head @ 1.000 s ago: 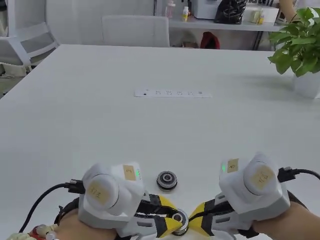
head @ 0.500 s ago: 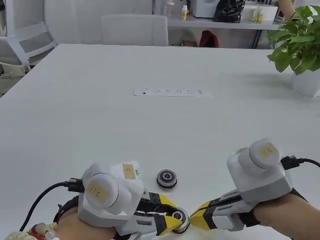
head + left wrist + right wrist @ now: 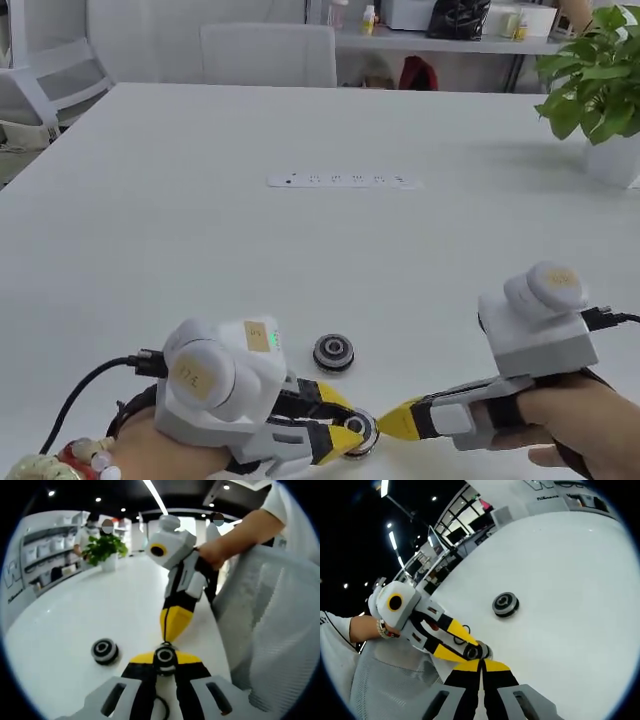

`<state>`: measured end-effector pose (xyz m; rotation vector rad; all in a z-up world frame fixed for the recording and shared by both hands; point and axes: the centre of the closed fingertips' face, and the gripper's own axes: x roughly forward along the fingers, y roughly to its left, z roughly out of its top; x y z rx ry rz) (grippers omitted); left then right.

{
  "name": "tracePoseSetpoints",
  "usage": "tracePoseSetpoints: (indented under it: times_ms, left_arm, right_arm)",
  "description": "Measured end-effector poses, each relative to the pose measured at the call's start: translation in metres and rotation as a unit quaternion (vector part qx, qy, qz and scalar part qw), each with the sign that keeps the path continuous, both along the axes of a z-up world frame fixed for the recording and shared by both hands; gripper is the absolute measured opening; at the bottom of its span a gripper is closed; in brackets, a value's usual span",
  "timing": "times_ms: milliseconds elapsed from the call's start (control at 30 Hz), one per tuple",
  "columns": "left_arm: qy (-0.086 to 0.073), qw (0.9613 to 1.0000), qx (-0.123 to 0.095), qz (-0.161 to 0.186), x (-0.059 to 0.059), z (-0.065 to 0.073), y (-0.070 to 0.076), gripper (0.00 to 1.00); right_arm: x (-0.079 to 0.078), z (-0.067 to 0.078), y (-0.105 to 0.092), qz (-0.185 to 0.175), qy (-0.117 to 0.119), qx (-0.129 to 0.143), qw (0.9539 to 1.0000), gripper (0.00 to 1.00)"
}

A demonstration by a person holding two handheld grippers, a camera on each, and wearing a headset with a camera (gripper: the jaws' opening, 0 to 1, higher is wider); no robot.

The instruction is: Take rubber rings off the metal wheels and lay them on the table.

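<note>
Though small and half hidden, can be made out at six o'clock in the head view as a metal wheel (image 3: 360, 430) with a dark rim, low over the table (image 3: 300, 260). Gripped on both sides by the yellow tips of the left gripper (image 3: 352, 436), clenched on it from nine o'clock. Seen at six o'clock in the left gripper view too, pinched between the same tips.

Met from three o'clock by the right gripper (image 3: 385, 424), yellow tips pressed together to one point and touching the wheel's edge. Cannot tell whether any rubber is pinched there.

Lying flat on the table just past the tips, toward twelve o'clock: second wheel (image 3: 333, 352), dark round the rim, shiny at the hub, apart from both grippers.

Farther toward twelve o'clock, a white power strip (image 3: 345, 182), markings too small to read. At two o'clock a green plant (image 3: 595, 70) in a white pot. At eleven o'clock a white chair (image 3: 268, 55) behind the table.

Yellow stickers (image 3: 258, 337) on both grippers' white housings, print too faint to read, and a green light (image 3: 275, 340) beside the left one. Beaded bracelet (image 3: 80, 455) on the left wrist at seven o'clock, with a black cable (image 3: 90, 385) trailing nearby. Large letters on the far wall in both gripper views, cut off and unreadable.
</note>
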<state>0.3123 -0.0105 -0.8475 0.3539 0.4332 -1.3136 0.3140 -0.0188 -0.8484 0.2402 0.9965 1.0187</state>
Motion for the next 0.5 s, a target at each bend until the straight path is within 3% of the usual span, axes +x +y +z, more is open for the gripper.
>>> tracePoseSetpoints:
  times_ms: [167, 500]
  left_arm:
    - [-0.004, 1.0, -0.001, -0.003, 0.0001, -0.0001, 0.0015, 0.14]
    - [-0.003, 1.0, -0.003, 0.001, 0.0009, 0.0, 0.0029, 0.14]
  right_arm:
    - [-0.0003, 0.0004, 0.0017, -0.013, 0.013, 0.006, 0.9998, 0.0]
    - [-0.003, 0.0014, 0.0085, 0.002, 0.002, -0.001, 1.0, 0.0]
